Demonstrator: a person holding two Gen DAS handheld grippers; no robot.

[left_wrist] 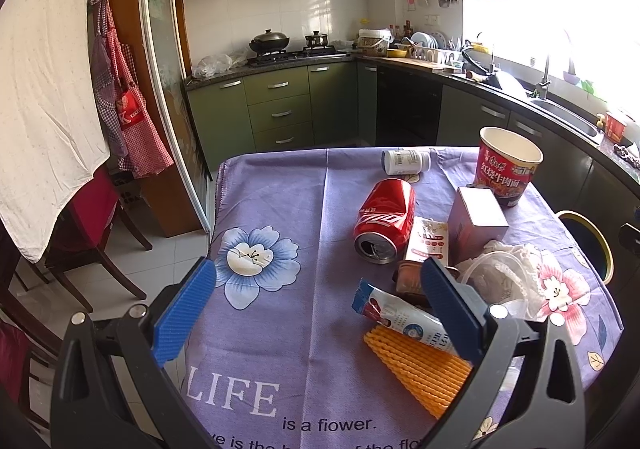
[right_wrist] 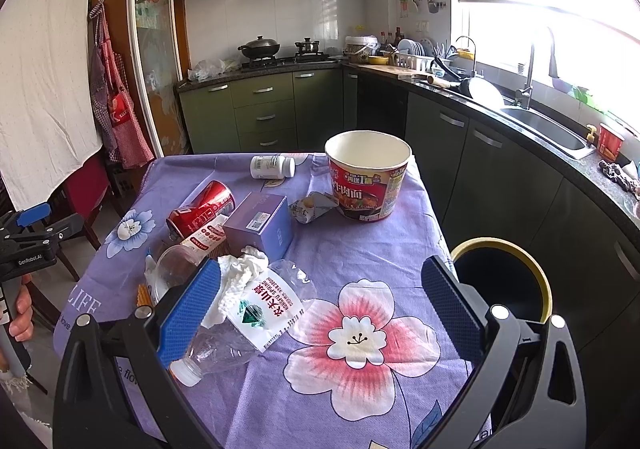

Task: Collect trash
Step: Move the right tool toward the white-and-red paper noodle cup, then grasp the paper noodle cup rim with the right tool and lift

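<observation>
Trash lies on a purple flowered tablecloth. In the left wrist view I see a dented red cola can on its side, a white pill bottle, a red noodle cup, a purple box, a snack wrapper and a yellow ribbed sheet. My left gripper is open above the cloth, with its right finger over the wrapper. My right gripper is open too, and its left finger touches or overlaps a crushed clear water bottle and a white tissue.
A round black bin with a yellow rim stands off the table's right side. Green kitchen cabinets and a counter with a sink lie beyond. Red chairs are at the left. A hand shows at the left edge.
</observation>
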